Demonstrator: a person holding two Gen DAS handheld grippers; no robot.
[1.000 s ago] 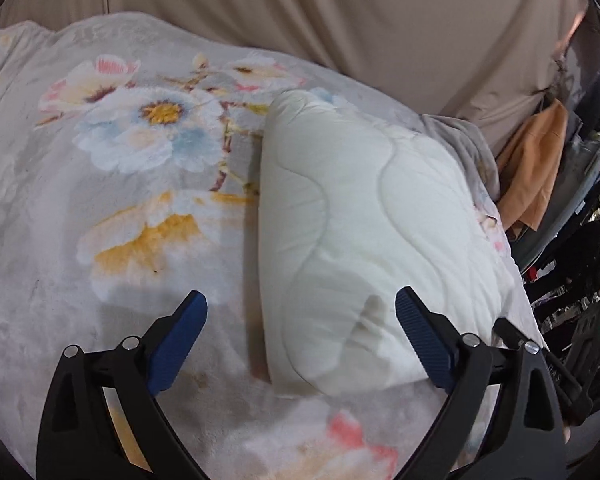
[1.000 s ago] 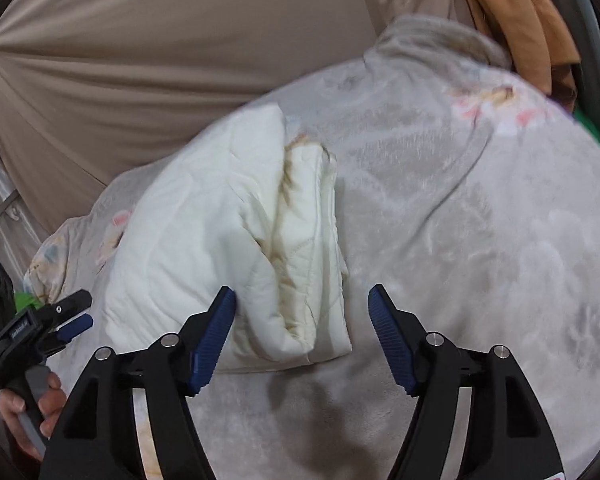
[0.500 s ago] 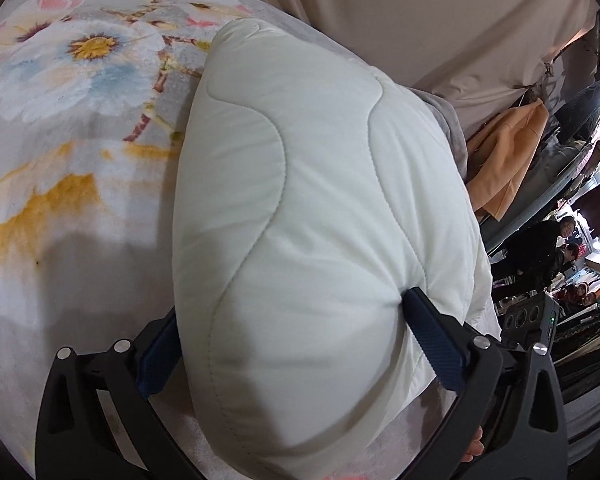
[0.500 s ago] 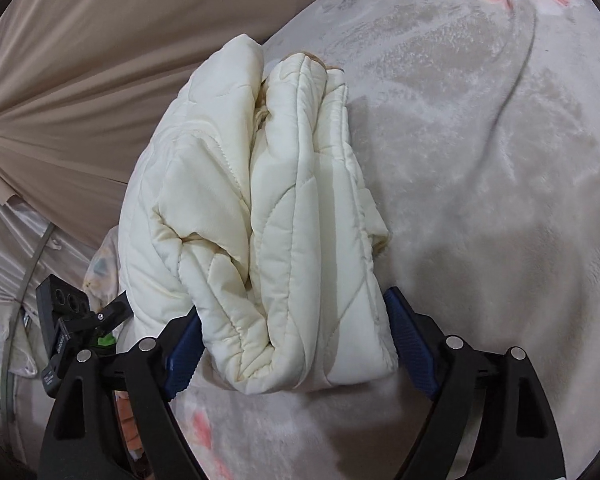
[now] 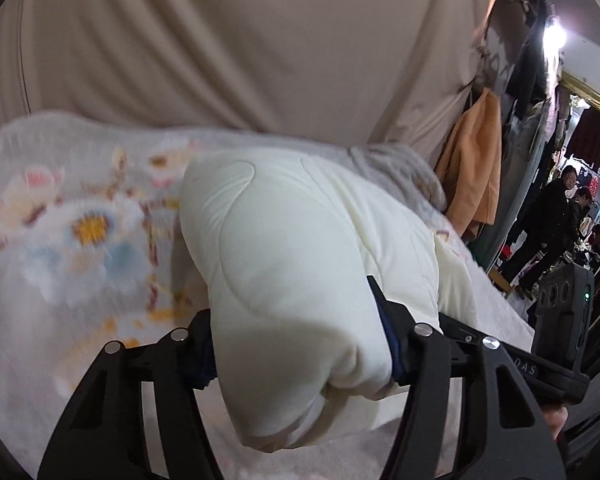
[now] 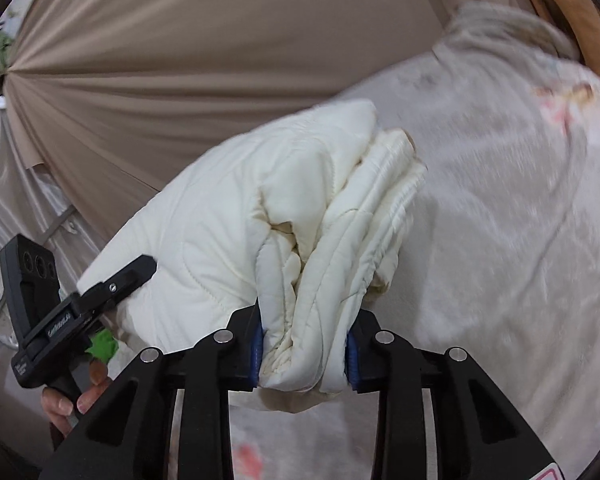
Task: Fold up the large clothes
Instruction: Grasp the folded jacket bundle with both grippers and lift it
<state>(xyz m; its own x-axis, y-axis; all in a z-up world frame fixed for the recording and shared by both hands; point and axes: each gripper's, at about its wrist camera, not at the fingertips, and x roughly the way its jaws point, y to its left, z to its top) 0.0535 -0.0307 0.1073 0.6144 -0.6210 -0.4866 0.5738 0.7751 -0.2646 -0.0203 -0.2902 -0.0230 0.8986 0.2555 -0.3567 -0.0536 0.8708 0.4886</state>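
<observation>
Your left gripper [image 5: 300, 354] is closing on the smooth rounded end of the folded white padded jacket [image 5: 300, 264], the fabric bulging out between both pads. Your right gripper [image 6: 303, 354] is also closing, its blue pads squeezing the layered end of the same jacket [image 6: 260, 216]. The bundle stretches ahead of both tools, above the flowered blanket [image 5: 60, 248], with a beige curtain [image 5: 260, 40] behind it.

Cream quilted garment [image 5: 300, 264], folded into a thick bundle, its ends bunched, above the floral blanket [image 5: 60, 240]
</observation>
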